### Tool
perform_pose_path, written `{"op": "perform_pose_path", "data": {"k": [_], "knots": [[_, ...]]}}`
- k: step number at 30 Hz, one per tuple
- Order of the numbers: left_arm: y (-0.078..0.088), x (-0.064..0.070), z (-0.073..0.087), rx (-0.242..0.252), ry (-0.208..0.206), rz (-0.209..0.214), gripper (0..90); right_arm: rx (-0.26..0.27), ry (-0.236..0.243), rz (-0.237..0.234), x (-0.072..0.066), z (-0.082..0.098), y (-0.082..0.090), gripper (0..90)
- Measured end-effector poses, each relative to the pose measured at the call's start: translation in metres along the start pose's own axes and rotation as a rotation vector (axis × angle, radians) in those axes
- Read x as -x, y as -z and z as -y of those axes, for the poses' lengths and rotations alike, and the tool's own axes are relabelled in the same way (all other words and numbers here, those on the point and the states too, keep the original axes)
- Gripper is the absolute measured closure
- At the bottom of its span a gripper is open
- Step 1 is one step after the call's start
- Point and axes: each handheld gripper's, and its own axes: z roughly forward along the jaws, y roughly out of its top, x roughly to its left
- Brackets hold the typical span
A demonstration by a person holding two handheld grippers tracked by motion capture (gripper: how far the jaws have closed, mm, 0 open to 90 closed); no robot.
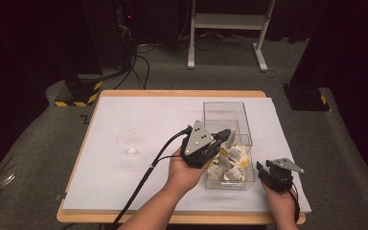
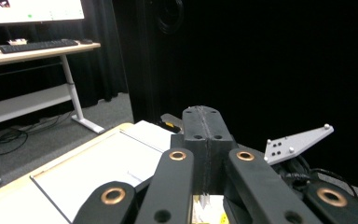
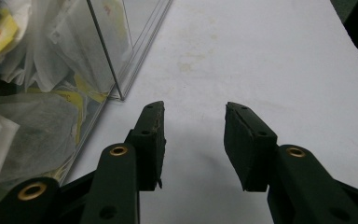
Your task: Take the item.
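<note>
A clear plastic box point(image 1: 224, 106) stands right of the table's middle, its near half filled with white and yellow tea bags point(image 1: 231, 162). My left gripper point(image 1: 226, 135) hovers over those bags, pointing right. In the left gripper view its pads point(image 2: 203, 112) are pressed together, and I cannot tell whether anything thin is pinched at the tips. My right gripper point(image 1: 261, 167) rests low on the white sheet just right of the box's near corner. Its jaws point(image 3: 193, 109) stand open with bare sheet between them. The box wall point(image 3: 116, 60) and the tea bags point(image 3: 37, 116) are to their left.
A small clear cup point(image 1: 127, 142) sits on the white sheet point(image 1: 148, 115) at the left. The left gripper's cable point(image 1: 146, 177) trails to the table's near edge. Beyond the table are a white desk frame point(image 1: 225, 21) and black stands on grey carpet.
</note>
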Motion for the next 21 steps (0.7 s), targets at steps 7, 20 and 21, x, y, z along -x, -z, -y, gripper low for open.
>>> {"op": "perform_pose_path", "data": {"k": [7, 20, 21], "knots": [[0.0005, 0.0004, -0.0070, 0.022, 0.002, 0.001, 90.0, -0.001, -0.003, 0.000, -0.0001, 0.0000, 0.0000, 58.2], [-0.0005, -0.0011, -0.0093, 0.028, 0.005, 0.001, 90.0, 0.000, 0.002, 0.002, -0.0001, 0.0000, -0.0002, 58.2], [-0.0007, -0.0007, -0.0089, 0.026, 0.005, 0.002, 90.0, 0.000, 0.004, 0.002, -0.0002, 0.0000, -0.0003, 58.2]]}}
